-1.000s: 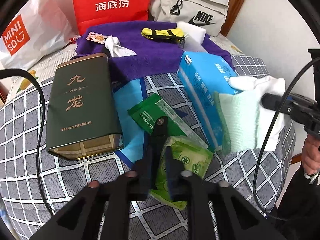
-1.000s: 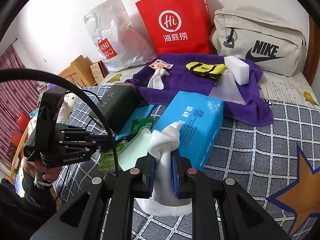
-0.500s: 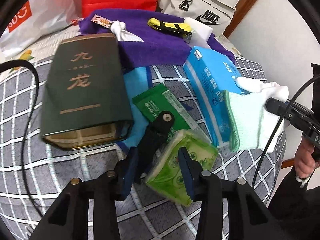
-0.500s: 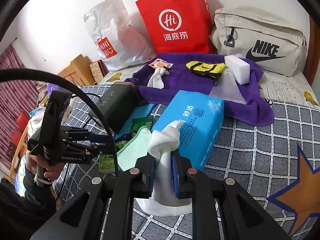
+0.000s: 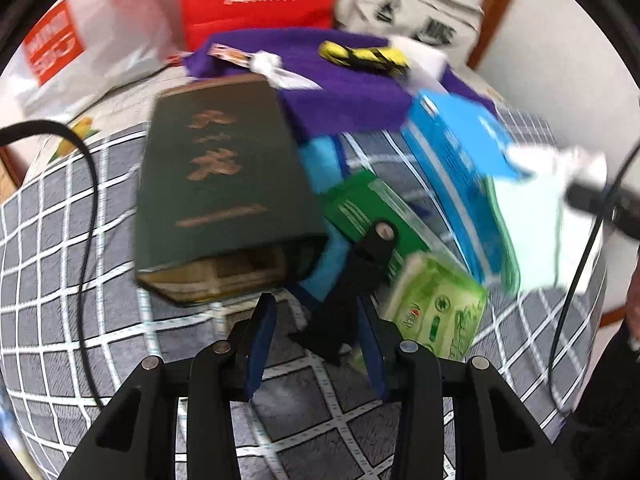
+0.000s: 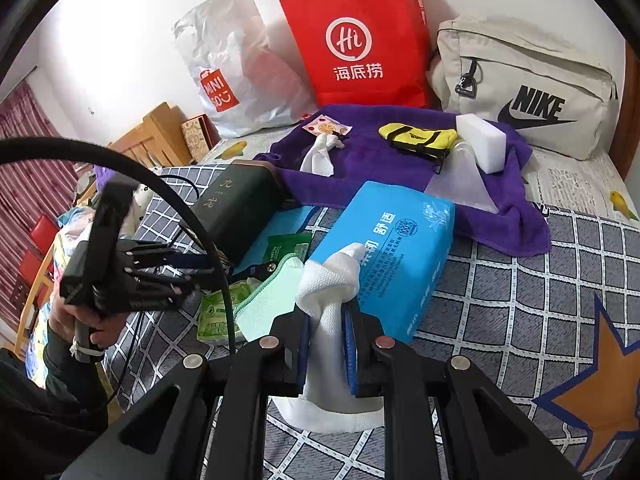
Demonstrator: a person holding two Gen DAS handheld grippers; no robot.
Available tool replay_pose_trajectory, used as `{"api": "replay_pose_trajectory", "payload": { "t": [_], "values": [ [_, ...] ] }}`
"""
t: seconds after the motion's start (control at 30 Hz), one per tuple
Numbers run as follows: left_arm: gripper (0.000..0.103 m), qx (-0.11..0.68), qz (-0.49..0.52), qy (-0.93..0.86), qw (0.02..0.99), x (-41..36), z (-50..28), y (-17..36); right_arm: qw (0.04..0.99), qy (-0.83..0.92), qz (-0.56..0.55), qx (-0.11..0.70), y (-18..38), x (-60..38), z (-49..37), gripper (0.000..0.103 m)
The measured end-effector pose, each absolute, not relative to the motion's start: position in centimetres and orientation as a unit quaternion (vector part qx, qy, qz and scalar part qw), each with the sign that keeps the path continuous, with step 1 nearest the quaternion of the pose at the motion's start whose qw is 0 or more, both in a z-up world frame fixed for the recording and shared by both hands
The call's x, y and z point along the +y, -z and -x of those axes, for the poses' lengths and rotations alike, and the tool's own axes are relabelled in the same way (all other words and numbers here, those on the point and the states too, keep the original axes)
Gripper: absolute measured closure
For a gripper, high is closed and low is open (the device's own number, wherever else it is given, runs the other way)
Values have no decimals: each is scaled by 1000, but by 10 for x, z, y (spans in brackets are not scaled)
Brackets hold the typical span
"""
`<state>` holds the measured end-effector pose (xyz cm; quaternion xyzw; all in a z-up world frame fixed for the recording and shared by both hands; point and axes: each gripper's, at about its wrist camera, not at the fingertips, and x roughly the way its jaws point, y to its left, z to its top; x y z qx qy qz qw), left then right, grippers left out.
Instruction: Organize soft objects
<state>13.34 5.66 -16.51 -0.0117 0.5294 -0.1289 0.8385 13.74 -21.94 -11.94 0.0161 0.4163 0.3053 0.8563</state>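
Observation:
My left gripper is open, its jaws on either side of a black clip-like tool lying on the bed. A green tissue pack lies just right of it. My right gripper is shut on a white cloth with a mint-edged cloth hanging beside it, over the near end of a blue tissue pack. The left gripper also shows in the right wrist view, low over the green pack.
A dark green tea tin lies left of the tool. A purple towel further back holds a yellow pouch, a white sponge and a knotted white cloth. Red bag, Miniso bag and Nike bag line the wall.
My left gripper has opened, let go of the green tissue pack, and shifted left around the black tool. My right gripper has kept its hold on the white cloth.

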Motion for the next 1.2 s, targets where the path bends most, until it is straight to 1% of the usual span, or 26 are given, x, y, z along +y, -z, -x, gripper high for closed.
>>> {"api": "replay_pose_trajectory", "payload": {
  "t": [0.23, 0.33, 0.37, 0.4, 0.47, 0.63, 0.83, 0.93, 1.0, 1.03, 1.07, 1.2],
  "values": [
    [64, 528, -73, 169, 829, 22, -121, 174, 856, -301, -13, 419, 120, -220, -139, 86],
    [64, 526, -93, 164, 829, 18, -124, 175, 856, -300, -12, 420, 120, -219, -140, 86],
    [71, 527, -93, 161, 829, 18, -127, 177, 856, -300, -11, 420, 121, -218, -140, 86],
    [76, 526, -93, 161, 830, 18, -129, 177, 856, -301, -10, 420, 121, -218, -140, 86],
    [80, 522, -96, 162, 832, 17, -131, 178, 856, -300, -9, 420, 121, -218, -140, 86],
    [83, 515, -98, 161, 836, 14, -131, 178, 856, -302, -13, 419, 121, -218, -140, 86],
    [84, 514, -59, 169, 839, 22, -126, 170, 858, -308, -14, 411, 116, -219, -138, 86],
    [85, 508, -55, 165, 843, 24, -121, 165, 858, -313, -15, 407, 113, -219, -137, 89],
    [86, 506, -47, 165, 845, 26, -118, 160, 859, -317, -14, 401, 109, -220, -134, 89],
    [86, 504, -42, 166, 847, 28, -117, 157, 860, -318, -14, 399, 108, -220, -134, 89],
    [94, 502, -39, 169, 847, 29, -116, 155, 860, -320, -14, 396, 106, -220, -133, 89],
    [94, 500, -41, 174, 848, 29, -116, 152, 861, -324, -9, 392, 103, -220, -132, 89]
  ]
}}
